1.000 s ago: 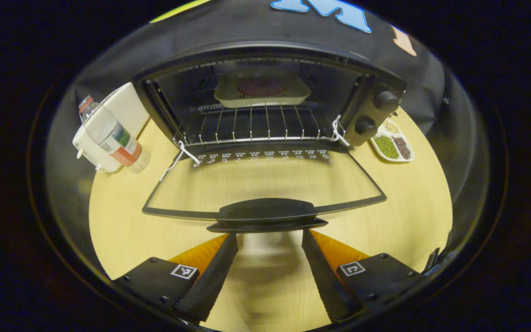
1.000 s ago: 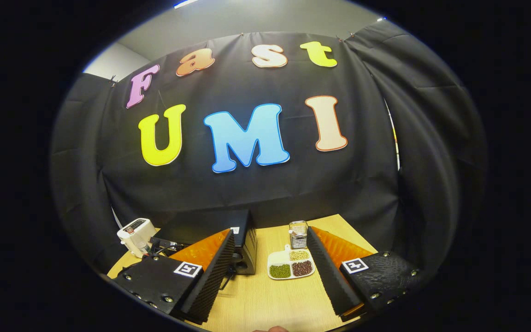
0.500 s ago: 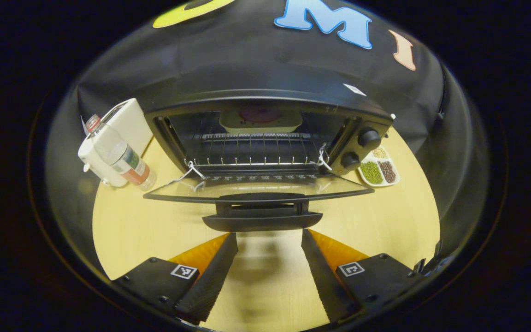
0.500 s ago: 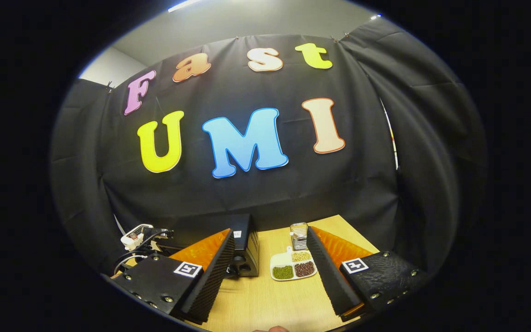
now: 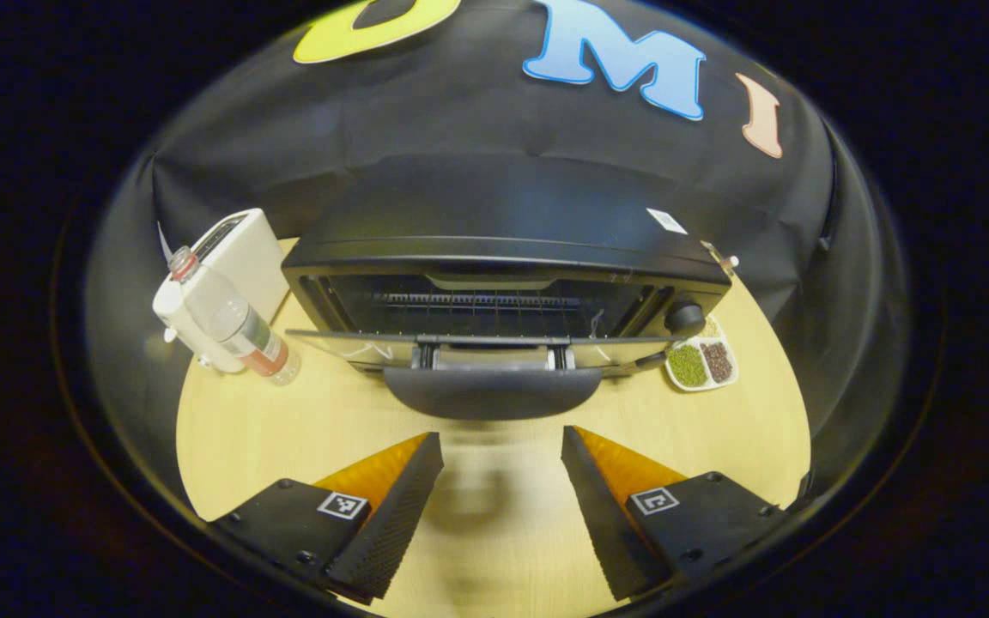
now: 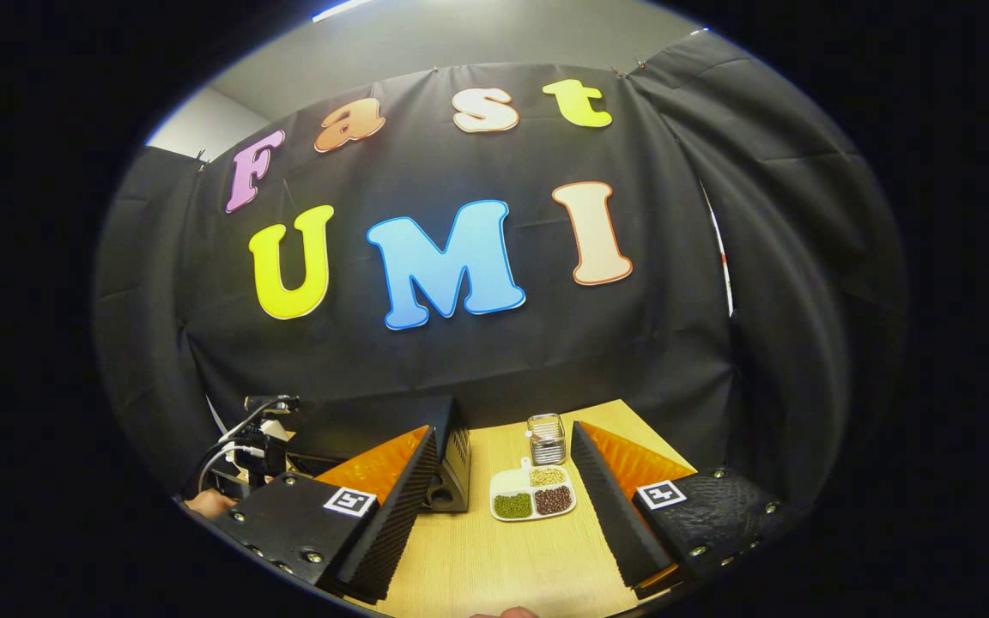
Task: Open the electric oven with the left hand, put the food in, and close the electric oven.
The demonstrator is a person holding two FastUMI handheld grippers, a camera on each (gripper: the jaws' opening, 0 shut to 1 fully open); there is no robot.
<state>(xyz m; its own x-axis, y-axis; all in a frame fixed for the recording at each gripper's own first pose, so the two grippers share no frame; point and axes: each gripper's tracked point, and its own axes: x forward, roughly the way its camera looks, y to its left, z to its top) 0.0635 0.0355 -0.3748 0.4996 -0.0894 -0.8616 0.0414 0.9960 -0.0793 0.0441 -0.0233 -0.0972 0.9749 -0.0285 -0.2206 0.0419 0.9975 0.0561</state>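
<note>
left gripper view near the oven point(image 5: 494, 257) front – right gripper view sidelong

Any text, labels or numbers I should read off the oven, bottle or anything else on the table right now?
None can be read.
Bottle label: too small and blurred.
White sticker on the oven top: too small.
Square tags on the left gripper and right gripper: patterns, not words.

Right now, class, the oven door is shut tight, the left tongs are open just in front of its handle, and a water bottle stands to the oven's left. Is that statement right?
Not quite. In the left gripper view the oven door is still ajar, with the rack visible through the gap above it. The rest holds: the left tongs are open just in front of the handle, and the water bottle stands to the oven's left.
</note>
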